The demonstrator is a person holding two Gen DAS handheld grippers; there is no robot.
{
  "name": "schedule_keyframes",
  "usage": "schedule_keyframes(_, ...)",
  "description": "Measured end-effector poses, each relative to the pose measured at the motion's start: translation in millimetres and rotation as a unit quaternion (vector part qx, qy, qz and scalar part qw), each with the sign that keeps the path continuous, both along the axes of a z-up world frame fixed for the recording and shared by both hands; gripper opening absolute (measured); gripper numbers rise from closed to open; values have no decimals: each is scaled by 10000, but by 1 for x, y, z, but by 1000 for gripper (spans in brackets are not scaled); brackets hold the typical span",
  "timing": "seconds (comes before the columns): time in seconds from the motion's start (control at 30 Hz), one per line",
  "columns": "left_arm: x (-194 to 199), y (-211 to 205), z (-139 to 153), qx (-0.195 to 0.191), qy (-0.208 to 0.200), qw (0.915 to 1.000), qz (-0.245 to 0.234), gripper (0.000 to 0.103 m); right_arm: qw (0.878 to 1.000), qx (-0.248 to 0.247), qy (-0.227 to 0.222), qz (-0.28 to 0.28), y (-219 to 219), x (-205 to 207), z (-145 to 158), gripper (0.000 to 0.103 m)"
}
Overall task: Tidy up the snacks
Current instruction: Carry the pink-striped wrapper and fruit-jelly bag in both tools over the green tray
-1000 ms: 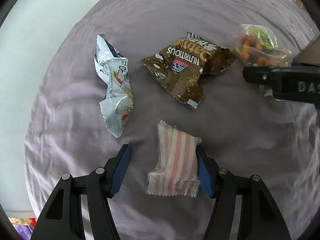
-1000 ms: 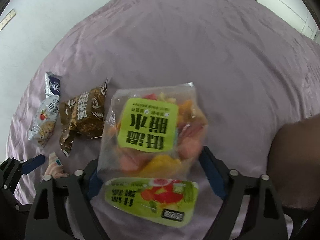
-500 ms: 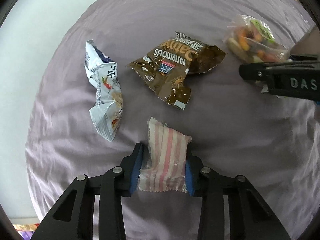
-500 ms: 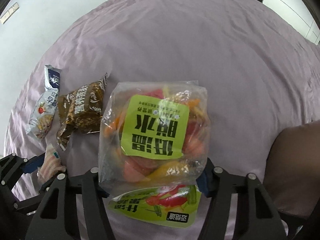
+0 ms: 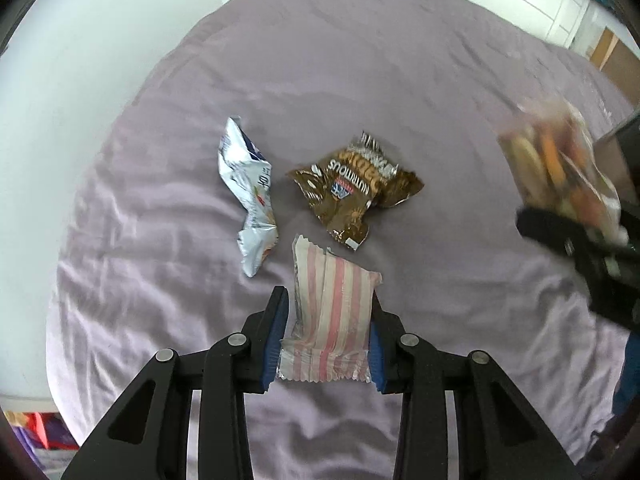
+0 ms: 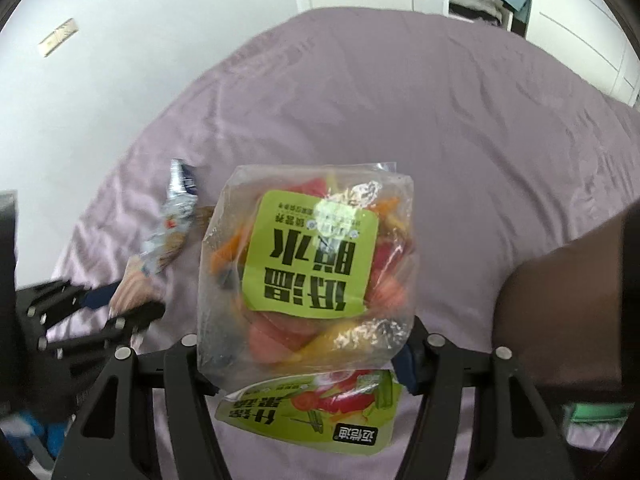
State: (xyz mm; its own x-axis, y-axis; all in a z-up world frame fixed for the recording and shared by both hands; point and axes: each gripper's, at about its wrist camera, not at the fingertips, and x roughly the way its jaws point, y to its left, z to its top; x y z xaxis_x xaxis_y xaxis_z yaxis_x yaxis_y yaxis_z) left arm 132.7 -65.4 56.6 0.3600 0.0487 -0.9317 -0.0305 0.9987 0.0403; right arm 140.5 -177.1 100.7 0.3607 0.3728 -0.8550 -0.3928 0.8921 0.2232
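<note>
My left gripper [image 5: 326, 340] is shut on a pink-and-white striped snack packet [image 5: 334, 312] and holds it above the purple bed cover [image 5: 360, 80]. My right gripper [image 6: 308, 354] is shut on a clear bag of dried fruit and vegetable chips with a green label [image 6: 308, 268], lifted off the bed; the bag also shows blurred at the right of the left wrist view [image 5: 560, 168]. A crumpled silver-white snack bag [image 5: 250, 196] and a brown snack bag [image 5: 352, 188] lie side by side on the bed beyond the left gripper.
The bed's left edge meets a white wall [image 5: 60, 100]. White wardrobe doors [image 6: 580, 12] stand at the far end. A dark brown object [image 6: 568, 312] fills the right of the right wrist view. Colourful items [image 5: 32, 432] lie on the floor at bottom left.
Both grippers have risen with their packets, and the bed looks farther away. The left gripper closed on the striped packet a second ago. The right gripper's bag has swung up to the right.
</note>
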Motion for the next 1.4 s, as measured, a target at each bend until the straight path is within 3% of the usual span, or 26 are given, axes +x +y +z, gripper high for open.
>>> schedule_keyframes(0.3, -35, -33, 63, 135, -262, 9987, -428, 31, 10000, 47, -2, 86, -33, -62, 53, 27)
schedule_keyframes(0.5, -46, -66, 107, -225, -414, 9946, -928, 30, 9999, -57, -97, -56, -72, -99, 90, 27)
schedule_keyframes(0.67, -56, -94, 133, -497, -498, 9862, -1502, 29, 9992, -134, -120, -363, -104, -124, 106, 27)
schedule_keyframes(0.97, -73, -174, 167, -646, -535, 9552, -2837, 28, 9883, -353, 61, -1485, -201, -179, 112, 27)
schedule_keyframes(1.27, -86, -267, 189, -633, -719, 9167, -3880, 28, 9616, -650, 53, -2666, -305, -237, 115, 27)
schedule_keyframes(1.4, -88, -300, 202, -684, -789, 9050, -4124, 28, 9516, -794, -30, -2970, -338, -246, 119, 27)
